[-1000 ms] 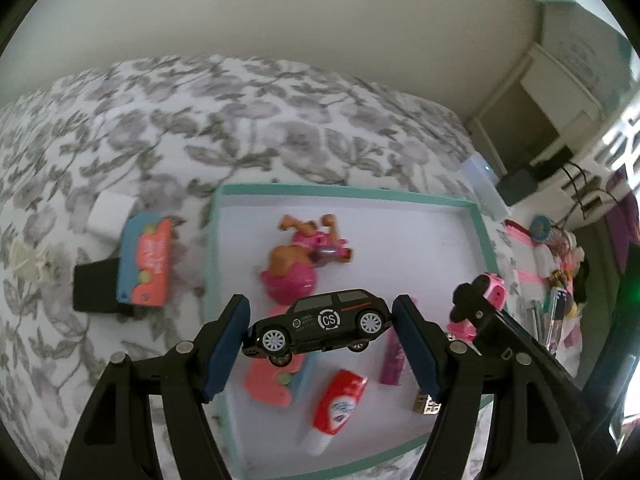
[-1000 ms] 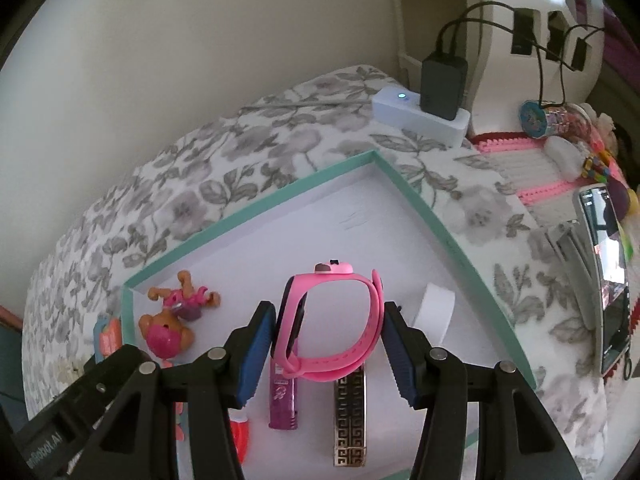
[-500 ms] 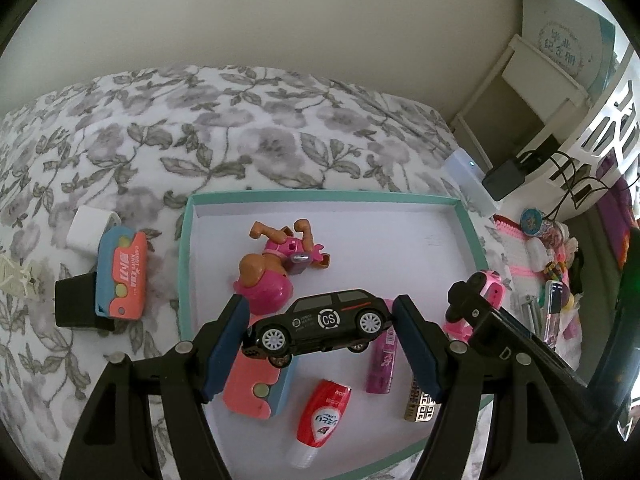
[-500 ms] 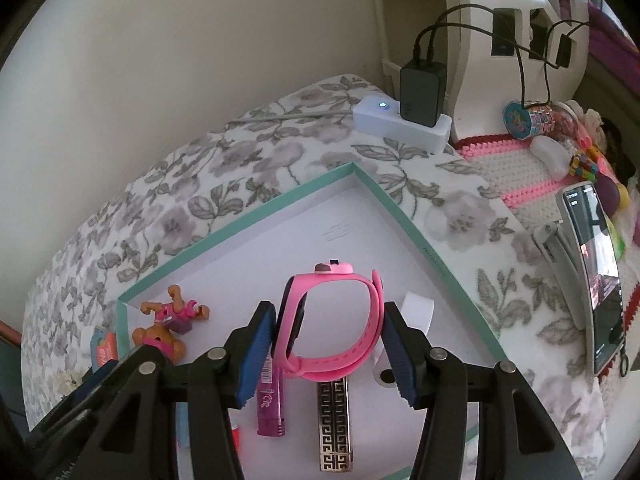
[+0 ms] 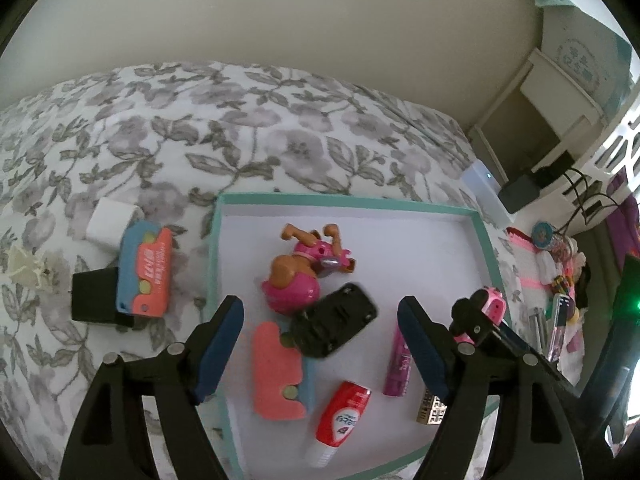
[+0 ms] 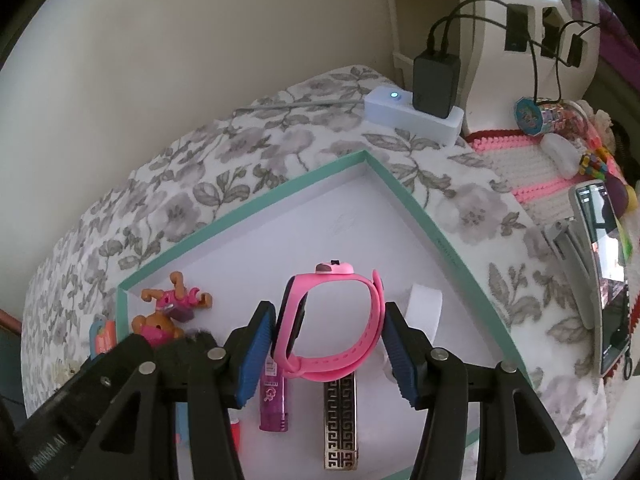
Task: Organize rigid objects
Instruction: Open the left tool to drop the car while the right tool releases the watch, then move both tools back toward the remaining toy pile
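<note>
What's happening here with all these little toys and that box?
A person with a gripper in each hand is sorting small things into a teal-rimmed box on a flowered bedspread. The left gripper has just been opening; its black toy car is free of the fingers, underside up, by the pink dog toy. The right gripper holds a pink watch above the box.

A motion-blurred black toy car (image 5: 334, 326), underside up, hides part of the coral eraser (image 5: 276, 376); the pink watch (image 6: 328, 326) covers the gold clip's (image 6: 340, 424) top end.
</note>
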